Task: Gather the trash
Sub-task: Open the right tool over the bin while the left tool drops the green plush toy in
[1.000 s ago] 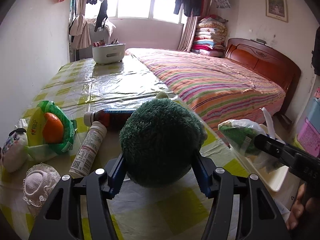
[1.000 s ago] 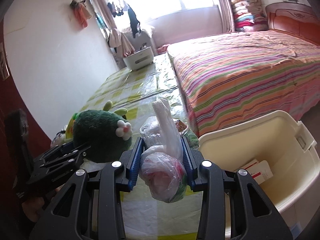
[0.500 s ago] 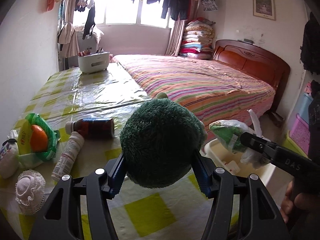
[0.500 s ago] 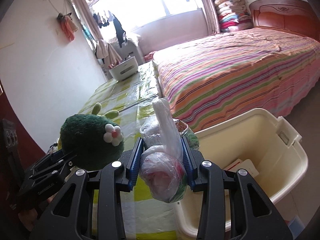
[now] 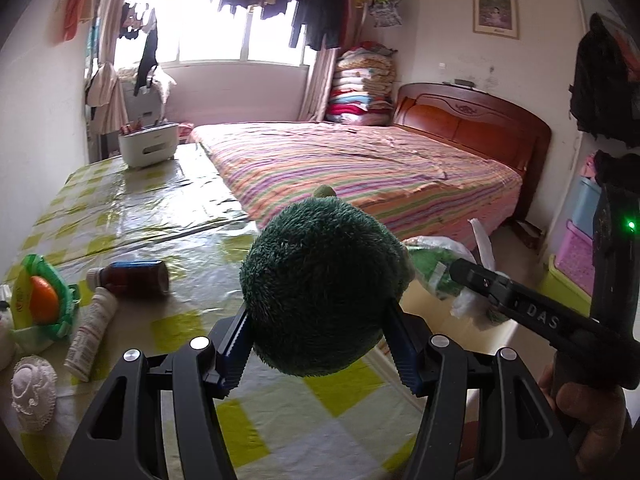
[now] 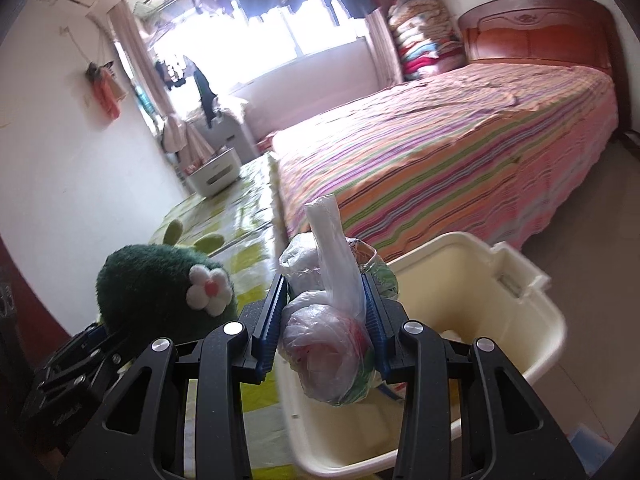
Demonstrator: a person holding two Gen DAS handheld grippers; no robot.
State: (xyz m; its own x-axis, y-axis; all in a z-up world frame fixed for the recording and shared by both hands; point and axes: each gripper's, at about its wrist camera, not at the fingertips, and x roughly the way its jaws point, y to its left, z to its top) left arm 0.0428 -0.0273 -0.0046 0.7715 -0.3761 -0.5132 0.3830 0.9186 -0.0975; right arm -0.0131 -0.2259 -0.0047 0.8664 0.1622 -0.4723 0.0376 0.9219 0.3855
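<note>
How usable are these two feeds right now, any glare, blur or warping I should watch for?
Left wrist view: window blown out, its light glaring off the plastic table cover, and fisheye bending the room edges; the green plush toy is sharp. Right wrist view: window overexposed, background smeared, cream bin rim soft; the plastic trash bag stays fairly clear.

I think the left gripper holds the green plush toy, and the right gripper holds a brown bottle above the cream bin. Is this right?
Not quite. The right gripper holds a knotted plastic bag of trash, not a bottle, as the right wrist view shows. The left gripper does hold the green plush toy, and the bag is above the cream bin.
</note>
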